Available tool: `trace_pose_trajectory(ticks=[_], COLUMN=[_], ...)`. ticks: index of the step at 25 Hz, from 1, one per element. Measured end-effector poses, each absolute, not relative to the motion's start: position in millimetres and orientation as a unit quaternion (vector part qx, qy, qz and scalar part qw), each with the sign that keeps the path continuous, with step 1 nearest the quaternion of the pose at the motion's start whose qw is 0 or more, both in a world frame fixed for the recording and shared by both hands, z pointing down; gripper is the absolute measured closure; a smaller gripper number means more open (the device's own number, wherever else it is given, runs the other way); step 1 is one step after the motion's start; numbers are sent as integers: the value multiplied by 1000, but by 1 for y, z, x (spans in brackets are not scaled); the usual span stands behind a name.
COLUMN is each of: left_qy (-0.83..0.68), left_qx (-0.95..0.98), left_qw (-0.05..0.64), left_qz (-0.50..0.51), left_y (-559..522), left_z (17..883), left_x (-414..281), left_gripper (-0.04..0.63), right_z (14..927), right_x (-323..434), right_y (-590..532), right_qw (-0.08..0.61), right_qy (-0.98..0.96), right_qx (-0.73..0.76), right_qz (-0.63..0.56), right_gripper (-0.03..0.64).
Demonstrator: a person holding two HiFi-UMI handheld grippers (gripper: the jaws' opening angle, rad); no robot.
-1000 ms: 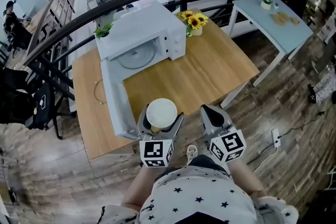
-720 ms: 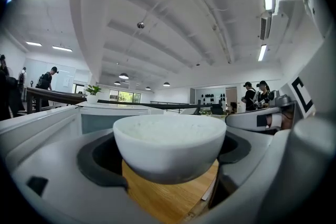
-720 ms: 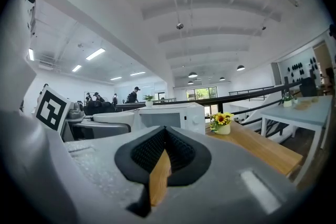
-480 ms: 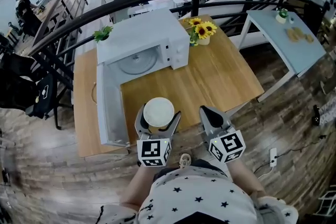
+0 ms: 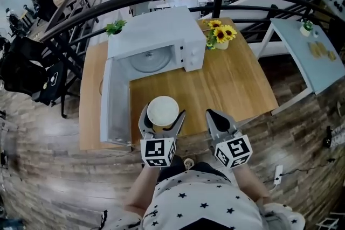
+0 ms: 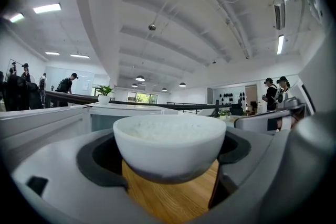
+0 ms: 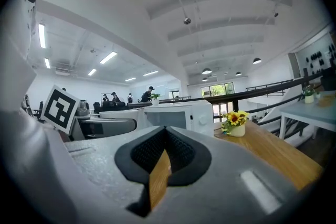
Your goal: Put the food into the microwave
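One bowl [image 5: 163,109] of white food [image 6: 168,127] in left gripper [image 5: 164,117]

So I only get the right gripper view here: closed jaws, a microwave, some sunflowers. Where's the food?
Observer: In the left gripper. Its jaws are clamped on a white bowl filled with something white, probably rice.
Operator: Is the microwave ready for it?
Observer: Yes. The head view shows the microwave with its door swung wide open toward the person, and the turntable inside is bare.
Operator: How near is the bowl?
Observer: It is held over the near part of the table, beside the open door and in front of the cavity, not yet inside.
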State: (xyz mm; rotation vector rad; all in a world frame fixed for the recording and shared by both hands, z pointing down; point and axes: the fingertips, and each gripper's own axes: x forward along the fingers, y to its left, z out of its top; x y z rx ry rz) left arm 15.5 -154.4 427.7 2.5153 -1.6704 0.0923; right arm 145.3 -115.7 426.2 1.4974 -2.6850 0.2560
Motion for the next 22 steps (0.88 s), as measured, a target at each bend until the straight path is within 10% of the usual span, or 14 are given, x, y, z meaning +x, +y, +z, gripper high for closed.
trace_pose_trajectory(ticks=[22], left_qy=[-601], left_qx=[796], left_qw=[60], left_qz=[40], left_y=[-253], left_z=[450], left_x=[-20], left_gripper=[77], right_z=[437], right_x=[120], right_y=[-191], right_qw=[36], right_qy=[-887], right_qx=[453], right_qz=[87], right_gripper=[611])
